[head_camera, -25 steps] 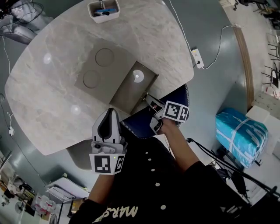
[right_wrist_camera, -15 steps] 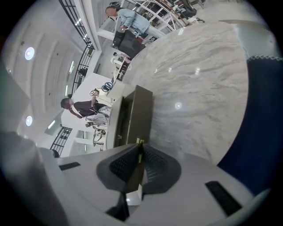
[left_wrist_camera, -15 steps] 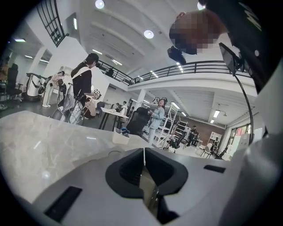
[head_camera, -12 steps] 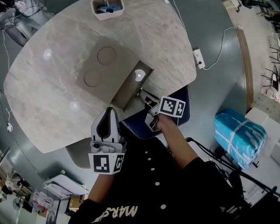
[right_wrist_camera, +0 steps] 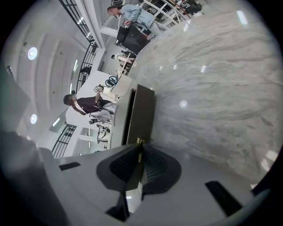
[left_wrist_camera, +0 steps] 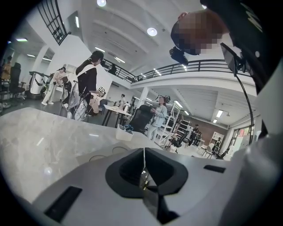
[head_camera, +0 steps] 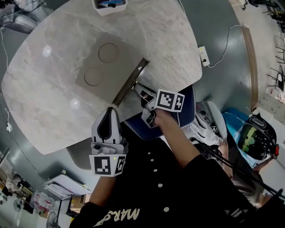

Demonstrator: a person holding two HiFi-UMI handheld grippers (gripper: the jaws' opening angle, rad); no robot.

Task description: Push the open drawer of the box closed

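head view: the flat grey box (head_camera: 100, 67) lies on the marble worktop (head_camera: 49, 107), its drawer (head_camera: 130, 82) nearly shut, only a thin strip showing at the near edge. the right claw (head_camera: 140, 90), jaws pressed together and empty, has its tips at the drawer front. the left claw (head_camera: 110, 112) hangs near the person's body, jaws also together, holding nothing.

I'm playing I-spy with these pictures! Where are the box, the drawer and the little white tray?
box (head_camera: 101, 64), head view, flat top between its two circles
drawer (head_camera: 130, 82), head view, middle of its front panel
white tray (head_camera: 105, 11), head view, its near wall
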